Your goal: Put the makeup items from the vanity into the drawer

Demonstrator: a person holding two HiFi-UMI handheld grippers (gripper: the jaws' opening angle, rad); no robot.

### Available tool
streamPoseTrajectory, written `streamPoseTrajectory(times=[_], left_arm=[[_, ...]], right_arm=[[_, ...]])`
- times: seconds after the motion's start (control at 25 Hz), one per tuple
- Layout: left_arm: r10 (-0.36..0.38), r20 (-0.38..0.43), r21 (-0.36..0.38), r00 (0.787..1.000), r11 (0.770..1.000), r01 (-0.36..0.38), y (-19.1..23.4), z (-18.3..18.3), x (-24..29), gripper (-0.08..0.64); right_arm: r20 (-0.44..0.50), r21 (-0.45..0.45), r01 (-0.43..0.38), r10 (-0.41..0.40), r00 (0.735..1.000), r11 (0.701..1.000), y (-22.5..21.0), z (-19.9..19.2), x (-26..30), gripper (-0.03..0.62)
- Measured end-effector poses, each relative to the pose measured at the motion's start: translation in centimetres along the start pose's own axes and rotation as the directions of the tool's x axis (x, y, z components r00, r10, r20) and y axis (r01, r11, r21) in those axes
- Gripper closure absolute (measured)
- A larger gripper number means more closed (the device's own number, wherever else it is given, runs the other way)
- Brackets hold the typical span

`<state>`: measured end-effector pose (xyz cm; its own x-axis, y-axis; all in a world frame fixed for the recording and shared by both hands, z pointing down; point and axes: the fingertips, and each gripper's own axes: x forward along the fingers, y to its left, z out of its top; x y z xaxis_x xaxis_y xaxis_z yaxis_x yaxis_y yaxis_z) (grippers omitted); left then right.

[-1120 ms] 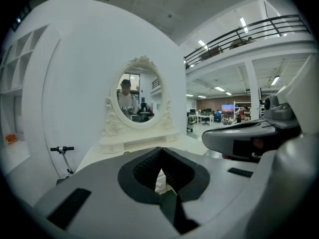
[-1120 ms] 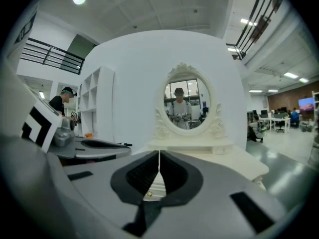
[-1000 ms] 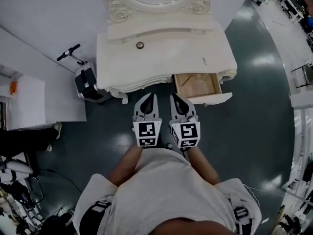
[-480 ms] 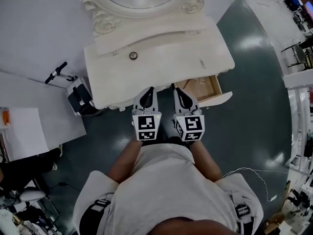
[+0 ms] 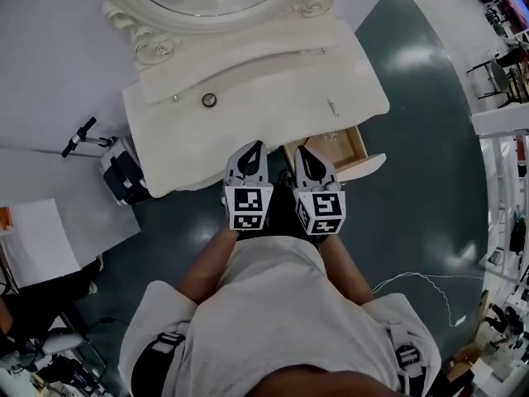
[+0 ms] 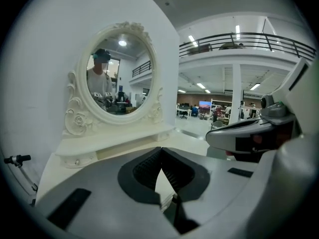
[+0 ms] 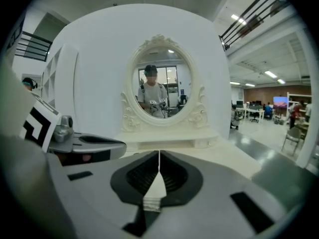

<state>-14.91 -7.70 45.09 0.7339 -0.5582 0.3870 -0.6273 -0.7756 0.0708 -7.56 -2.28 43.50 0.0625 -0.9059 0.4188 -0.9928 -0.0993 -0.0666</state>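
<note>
Compact [image 5: 209, 99] lies on the worktop [image 5: 264, 114] ahead-left of the nearer left claw [image 5: 254, 144]; it and the right claw [image 5: 299, 149] are closed, empty.

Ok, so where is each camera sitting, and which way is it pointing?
Head view: on the person's head, looking steeply down at the white vanity and open drawer; shows shirt, forearms, left gripper, right gripper.
Left gripper view: on the left gripper, looking along its shut jaws toward the oval mirror; right gripper at the right.
Right gripper view: on the right gripper, facing the mirror squarely; left gripper at the left.
Shared: both gripper views catch the person's reflection in the mirror.
</note>
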Motion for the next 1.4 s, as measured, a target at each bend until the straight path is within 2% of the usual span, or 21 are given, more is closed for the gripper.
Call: streamPoseTrajectory(times=[0.16,0.28,0.44,0.8,1.2,1.4], left_arm=[[0.005,-0.021,0.04,1.0,0.999,-0.004,-1.3,0.7,2.8,0.554],[0.004,-0.037,0.022,0.999,1.0,-0.003,-2.0,1.0,4.5,0.554],[0.025,-0.055,0.049,0.998,0.999,-0.022,-2.7,1.8,7.1,0.554],[-0.001,-0.113,0.039,0.994,0.999,0.005,-6.9,1.4,13.4,0.554],[0.054,-0.165,0.004,0.985,0.999,-0.054,-6.9,-0.3,16.1,0.554],[0.091,-0.175,-0.028,0.98,0.995,-0.097,-6.0,-1.4,17.3,0.554]], right_arm=[[-0.003,0.075,-0.063,0.063,0.998,0.995,-1.9,0.1,2.0,0.577],[0.026,0.08,-0.083,0.081,0.996,0.993,-3.5,1.2,3.5,0.577],[0.031,0.086,-0.083,0.081,0.996,0.993,-6.6,2.0,4.8,0.577],[-0.041,0.133,-0.044,0.05,0.998,0.99,-14.8,-0.6,6.6,0.577],[-0.115,0.081,-0.082,0.091,0.989,0.993,-18.4,-2.0,10.4,0.577],[-0.233,0.021,-0.104,0.106,0.967,0.994,-19.5,-3.7,13.3,0.577]])
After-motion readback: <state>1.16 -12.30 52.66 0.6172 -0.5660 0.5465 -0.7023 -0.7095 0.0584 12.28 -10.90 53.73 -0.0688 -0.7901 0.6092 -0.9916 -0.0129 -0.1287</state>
